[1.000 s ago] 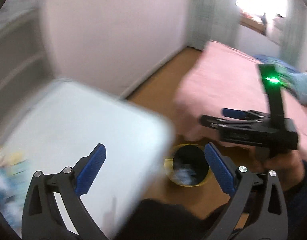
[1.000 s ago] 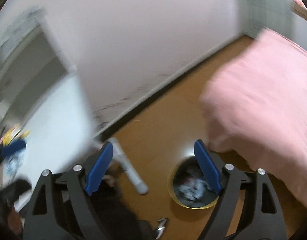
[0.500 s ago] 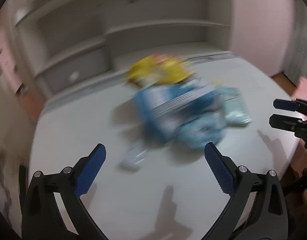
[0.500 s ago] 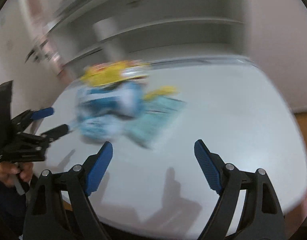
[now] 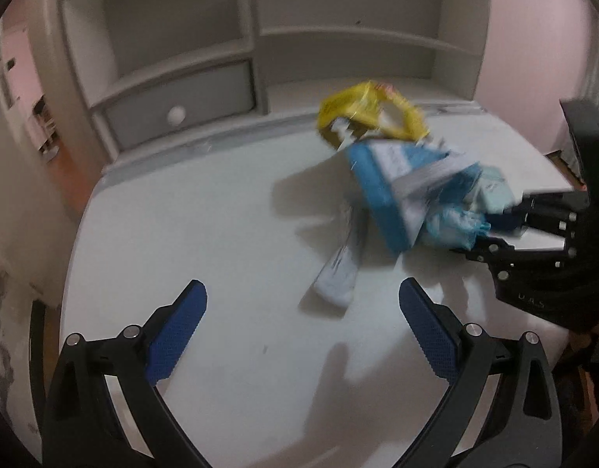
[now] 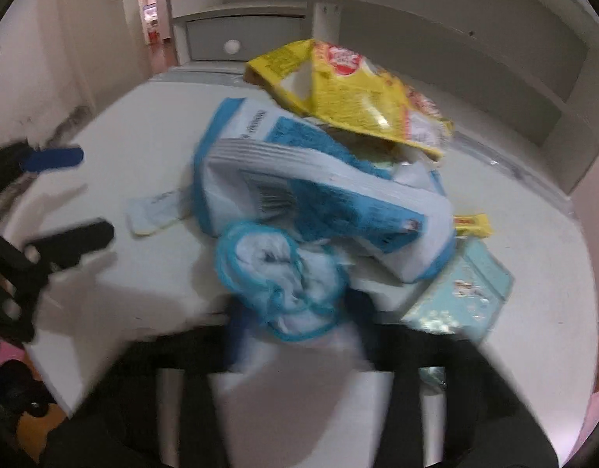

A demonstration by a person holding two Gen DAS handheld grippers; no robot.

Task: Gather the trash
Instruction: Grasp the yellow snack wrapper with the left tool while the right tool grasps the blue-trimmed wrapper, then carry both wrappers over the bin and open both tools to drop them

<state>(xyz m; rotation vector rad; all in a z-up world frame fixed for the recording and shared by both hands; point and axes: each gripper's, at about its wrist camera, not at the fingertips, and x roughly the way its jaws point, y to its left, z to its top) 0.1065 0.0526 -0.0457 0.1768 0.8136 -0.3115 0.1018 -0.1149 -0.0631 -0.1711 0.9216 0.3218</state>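
Right wrist view blurs its own right gripper at bottom centre; its jaws have just been closing and now pinch the crumpled blue-edged wrapper. Half a second ago they stood wide above the table. Print on the yellow snack bag is unreadable. Left gripper gapes wide, holding nothing.

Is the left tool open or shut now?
Open. The left tool shows its blue pads wide apart above the bare white table, with nothing between them.
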